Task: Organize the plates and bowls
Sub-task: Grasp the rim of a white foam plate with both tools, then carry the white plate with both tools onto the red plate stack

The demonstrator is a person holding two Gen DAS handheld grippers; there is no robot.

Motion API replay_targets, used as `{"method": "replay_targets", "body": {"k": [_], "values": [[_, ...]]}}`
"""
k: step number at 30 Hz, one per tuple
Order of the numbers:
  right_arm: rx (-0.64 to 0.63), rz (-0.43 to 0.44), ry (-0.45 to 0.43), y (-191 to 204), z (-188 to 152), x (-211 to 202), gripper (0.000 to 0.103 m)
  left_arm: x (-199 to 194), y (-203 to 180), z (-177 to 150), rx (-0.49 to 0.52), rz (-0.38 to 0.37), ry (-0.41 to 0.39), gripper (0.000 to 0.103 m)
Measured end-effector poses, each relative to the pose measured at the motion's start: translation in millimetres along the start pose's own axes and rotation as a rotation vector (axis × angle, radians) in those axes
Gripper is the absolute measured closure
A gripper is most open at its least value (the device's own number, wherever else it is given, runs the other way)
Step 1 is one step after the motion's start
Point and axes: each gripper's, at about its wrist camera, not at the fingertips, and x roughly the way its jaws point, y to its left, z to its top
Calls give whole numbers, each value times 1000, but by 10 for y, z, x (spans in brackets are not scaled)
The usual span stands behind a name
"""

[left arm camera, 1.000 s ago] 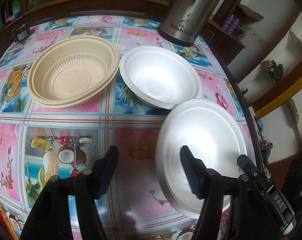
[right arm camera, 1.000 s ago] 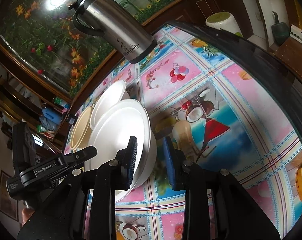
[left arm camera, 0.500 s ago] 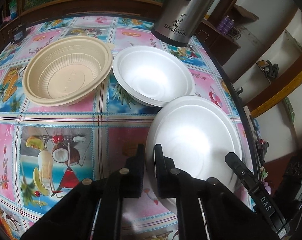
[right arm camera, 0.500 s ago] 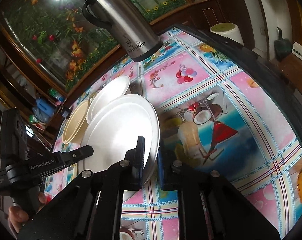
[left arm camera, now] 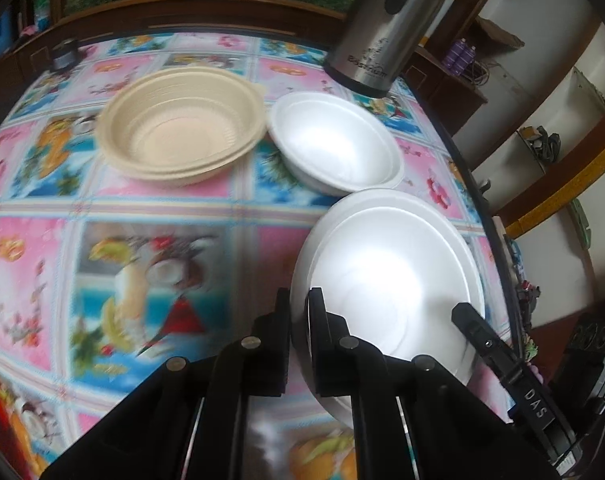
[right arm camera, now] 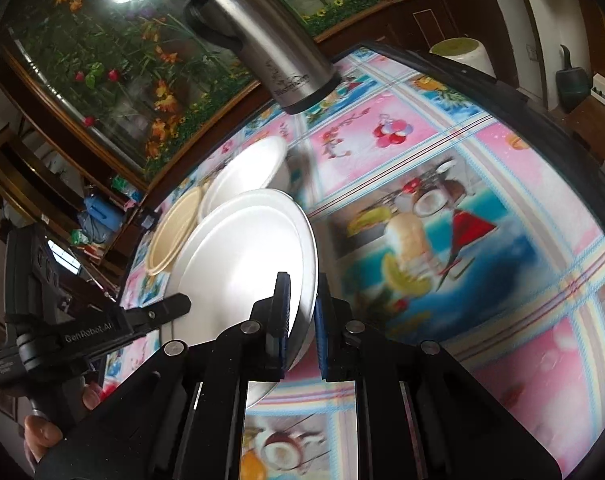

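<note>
Right now both grippers are pinching the same white plate (left arm camera: 386, 280) from opposite sides. The left gripper (left arm camera: 299, 332) is holding its jaws nearly closed on the plate's left rim, one finger outside and one inside the edge. The right gripper (right arm camera: 302, 320) is doing the same on the right rim, its jaws drawn in until only the thin edge is sitting between them. The plate is tilting above the worktop (left arm camera: 150, 216), though whether its near edge is resting on the cloth is hidden behind the fingers.

Counting the tableware: one white plate in the jaws, one white bowl (left arm camera: 334, 144) just beyond it, and one beige bowl (left arm camera: 182, 120) sitting just beside the white bowl on its left. The beige bowl is showing doubled rim lines, so it may be a nested stack; I cannot tell. One steel flask (left arm camera: 386, 32) is standing behind the white bowl, its top cut off in the left wrist view.

Motion blur is smearing the patterned cloth in both views, and the plate's near rim is disappearing behind the gripper bodies.
</note>
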Motion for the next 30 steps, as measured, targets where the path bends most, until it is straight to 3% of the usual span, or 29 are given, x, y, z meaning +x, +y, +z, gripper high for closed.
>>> {"method": "replay_targets", "body": {"k": [8,21,26,30], "values": [[-44,99,51,509,-387,75,93,-641,528,-348,-46,118,-71,96],[-296,311,156,2166,-1112,134,93,-2085,1730,-1029,-210,279,-259,95],[-390,356,229,2810,-1526,359,93,-2378,2278,-1298,-298,342,-274,95],[-431,363,286,3111,-1811,556,93,-2418,2658,-1469,-371,346,-246,95]]}}
